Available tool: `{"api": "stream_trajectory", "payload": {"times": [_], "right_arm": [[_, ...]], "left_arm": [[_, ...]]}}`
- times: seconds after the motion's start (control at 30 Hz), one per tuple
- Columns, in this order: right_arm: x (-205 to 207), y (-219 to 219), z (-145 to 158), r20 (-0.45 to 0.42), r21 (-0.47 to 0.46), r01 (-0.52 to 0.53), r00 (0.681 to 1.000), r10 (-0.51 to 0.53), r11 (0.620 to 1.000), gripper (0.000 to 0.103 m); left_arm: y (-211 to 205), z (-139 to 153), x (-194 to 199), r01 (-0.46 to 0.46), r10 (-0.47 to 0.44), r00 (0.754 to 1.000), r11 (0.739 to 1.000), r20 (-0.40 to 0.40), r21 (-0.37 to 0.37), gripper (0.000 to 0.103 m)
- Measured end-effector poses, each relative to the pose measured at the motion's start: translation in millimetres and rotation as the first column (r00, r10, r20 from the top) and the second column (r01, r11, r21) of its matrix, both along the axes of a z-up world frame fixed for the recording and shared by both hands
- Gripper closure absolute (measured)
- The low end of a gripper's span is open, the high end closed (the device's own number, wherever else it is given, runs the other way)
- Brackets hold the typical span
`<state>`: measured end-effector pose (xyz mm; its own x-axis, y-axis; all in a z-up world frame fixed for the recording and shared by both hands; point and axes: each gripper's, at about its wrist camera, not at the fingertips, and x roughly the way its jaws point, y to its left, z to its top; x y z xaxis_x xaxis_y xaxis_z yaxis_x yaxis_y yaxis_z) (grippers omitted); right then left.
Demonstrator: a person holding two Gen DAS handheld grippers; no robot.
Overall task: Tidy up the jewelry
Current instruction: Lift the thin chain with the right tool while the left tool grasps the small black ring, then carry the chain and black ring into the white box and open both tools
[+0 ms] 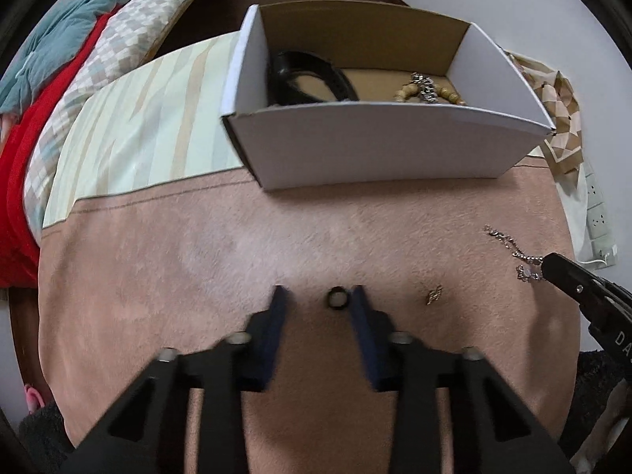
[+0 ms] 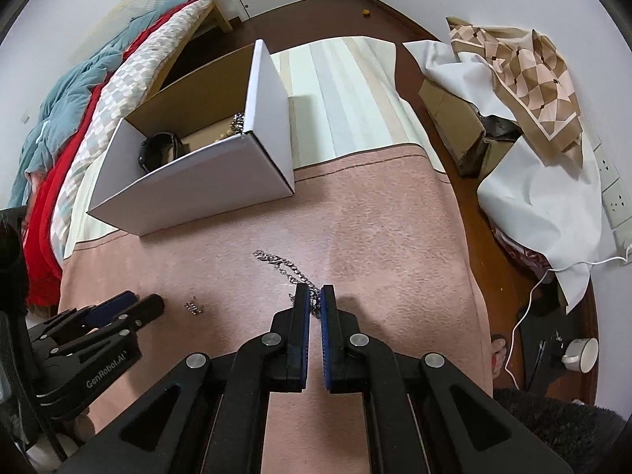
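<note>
Jaws straddle a small dark ring (image 1: 337,298); silver chain (image 2: 282,266) pinched.

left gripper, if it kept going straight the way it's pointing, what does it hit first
Probably the small dark ring lying between the left gripper fingertips, and right under it the pink blanket. Depth is unclear, so it may already touch.

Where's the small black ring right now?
In the left wrist view the black ring lies on the pink blanket between the left claw fingers, against the right-hand one, short of the white box.
</note>
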<state>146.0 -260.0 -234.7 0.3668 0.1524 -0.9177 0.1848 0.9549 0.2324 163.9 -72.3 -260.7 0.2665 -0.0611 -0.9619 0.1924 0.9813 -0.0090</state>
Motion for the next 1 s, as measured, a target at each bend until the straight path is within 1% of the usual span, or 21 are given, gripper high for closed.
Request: {"api": "stream_trajectory", "payload": {"times": [0.03,0.13,0.3,0.4,0.5,0.57,0.67,0.73,0.8,0.9,1.0], "right_arm": [[0,-1,0,0.0,0.0,0.003,1.0,-0.003,1.0,0.098],[0,-3,3,0.003,0.001,0.008,1.0,-0.008,1.0,0.098],[0,-3,17,0.03,0.014,0.011,0.999,-0.011,1.0,0.098],[-1,-3,29,0.053,0.025,0.008,0.999,-0.009,1.0,0.098],[-1,0,48,0.089,0.036,-0.002,0.996,-0.001,0.999,0.098],[0,1,62,0.114,0.042,-0.012,0.993,0.007,0.999,0.098],[1,3,86,0.157,0.051,-0.022,0.988,0.013,0.998,0.098],[3,3,105,0.192,0.059,-0.028,0.981,0.016,0.998,0.098],[6,4,124,0.227,0.066,-0.035,0.974,0.019,0.997,0.098],[15,6,154,0.283,0.073,-0.055,0.959,0.032,0.996,0.098],[33,13,170,0.313,0.063,-0.084,0.948,0.06,0.994,0.098]], "left_arm": [[-2,0,0,0.008,-0.008,1.0,1.0,-0.001,-0.006,0.093],[-4,3,0,0.017,-0.017,1.0,1.0,0.014,-0.012,0.093],[-1,14,0,0.022,-0.021,0.999,1.0,0.043,-0.022,0.093],[0,27,-4,0.029,-0.028,0.997,0.999,0.074,-0.025,0.093],[1,44,-8,0.031,-0.027,0.994,0.999,0.106,-0.038,0.093],[7,53,-3,0.031,-0.025,0.992,0.998,0.127,-0.047,0.093],[10,74,1,0.03,-0.019,0.986,0.997,0.165,-0.066,0.093],[12,92,3,0.03,-0.014,0.981,0.996,0.195,-0.082,0.093],[15,103,5,0.029,-0.008,0.977,0.995,0.213,-0.094,0.093],[18,121,13,0.024,0.004,0.971,0.993,0.238,-0.115,0.093],[23,132,29,0.012,0.02,0.969,0.992,0.248,-0.128,0.093]]}}
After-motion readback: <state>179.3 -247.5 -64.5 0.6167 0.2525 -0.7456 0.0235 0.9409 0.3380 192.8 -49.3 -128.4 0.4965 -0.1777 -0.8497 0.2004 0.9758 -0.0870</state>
